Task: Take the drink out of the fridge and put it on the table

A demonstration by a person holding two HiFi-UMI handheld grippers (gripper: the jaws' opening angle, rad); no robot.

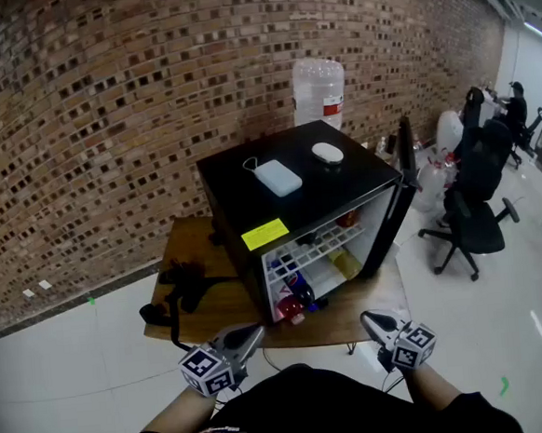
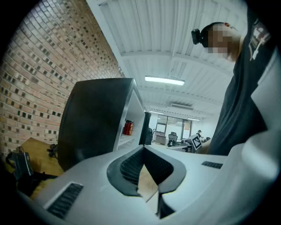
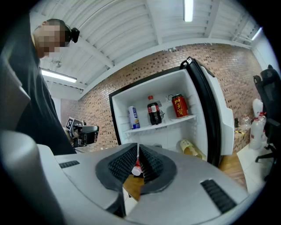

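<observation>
A black mini fridge [image 1: 289,209] stands on a wooden table [image 1: 213,304] with its door [image 1: 396,201] swung open to the right. On its upper shelf I see a blue-and-white can [image 3: 134,117], a dark cola bottle [image 3: 153,113] and a red can [image 3: 179,106]. A yellowish bottle [image 3: 189,148] lies lower down. My left gripper [image 1: 246,336] and right gripper [image 1: 373,322] hover side by side short of the table's near edge, in front of the fridge. Both are shut and hold nothing. In the left gripper view the left gripper [image 2: 144,149] points past the fridge's side.
A white box [image 1: 277,177] and a white oval thing [image 1: 327,152] lie on the fridge top, near a yellow sticker [image 1: 264,233]. A water jug [image 1: 318,90] stands behind. Black gear [image 1: 179,288] covers the table's left part. Office chairs [image 1: 472,214] stand to the right.
</observation>
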